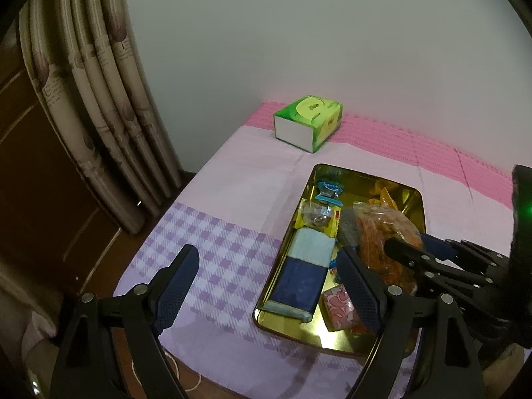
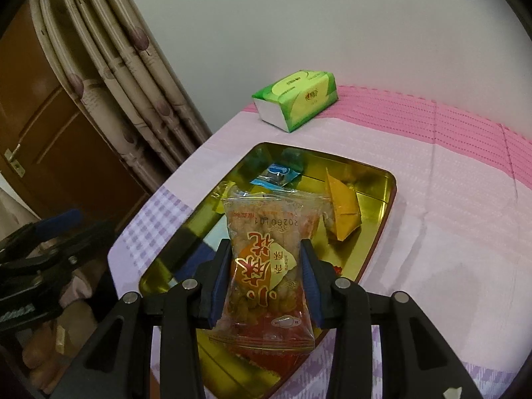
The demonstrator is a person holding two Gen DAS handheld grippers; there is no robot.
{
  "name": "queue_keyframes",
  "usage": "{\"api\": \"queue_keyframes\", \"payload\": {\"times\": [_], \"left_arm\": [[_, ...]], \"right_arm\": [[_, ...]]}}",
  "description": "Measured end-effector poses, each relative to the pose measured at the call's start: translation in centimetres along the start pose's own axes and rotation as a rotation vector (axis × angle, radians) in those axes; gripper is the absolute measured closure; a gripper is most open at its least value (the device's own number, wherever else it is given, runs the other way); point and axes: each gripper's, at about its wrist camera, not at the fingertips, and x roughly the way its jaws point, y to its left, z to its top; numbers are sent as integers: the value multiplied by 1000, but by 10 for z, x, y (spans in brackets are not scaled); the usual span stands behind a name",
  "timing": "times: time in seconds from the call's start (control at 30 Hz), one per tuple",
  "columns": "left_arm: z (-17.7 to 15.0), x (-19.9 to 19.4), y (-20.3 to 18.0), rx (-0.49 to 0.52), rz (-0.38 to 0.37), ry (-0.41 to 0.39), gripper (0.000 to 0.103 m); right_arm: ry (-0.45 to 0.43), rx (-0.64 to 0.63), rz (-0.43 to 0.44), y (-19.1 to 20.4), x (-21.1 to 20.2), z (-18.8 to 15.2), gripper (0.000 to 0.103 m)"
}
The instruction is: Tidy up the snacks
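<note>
Snack bag (image 2: pixel 266 266), clamped in the right gripper (image 2: pixel 266 281) above the gold tray (image 2: pixel 382 206), could slip; left gripper (image 1: pixel 269 286) gapes empty.

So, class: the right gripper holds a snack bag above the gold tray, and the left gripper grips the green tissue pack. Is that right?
Not quite. The left gripper is open and empty; the tissue pack sits untouched by the wall, as the left wrist view shows. The right gripper does hold the snack bag above the tray.
</note>
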Motion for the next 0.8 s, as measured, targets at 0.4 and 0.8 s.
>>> {"api": "queue_keyframes", "payload": {"times": [0.4, 0.8], "left_arm": [[-2, -6, 7, -28, 39, -52, 18], [-3, -20, 2, -27, 0, -80, 18]], "right_arm": [[-15, -10, -26, 7, 13, 0, 55], [-354, -97, -207, 42, -88, -14, 7]]}}
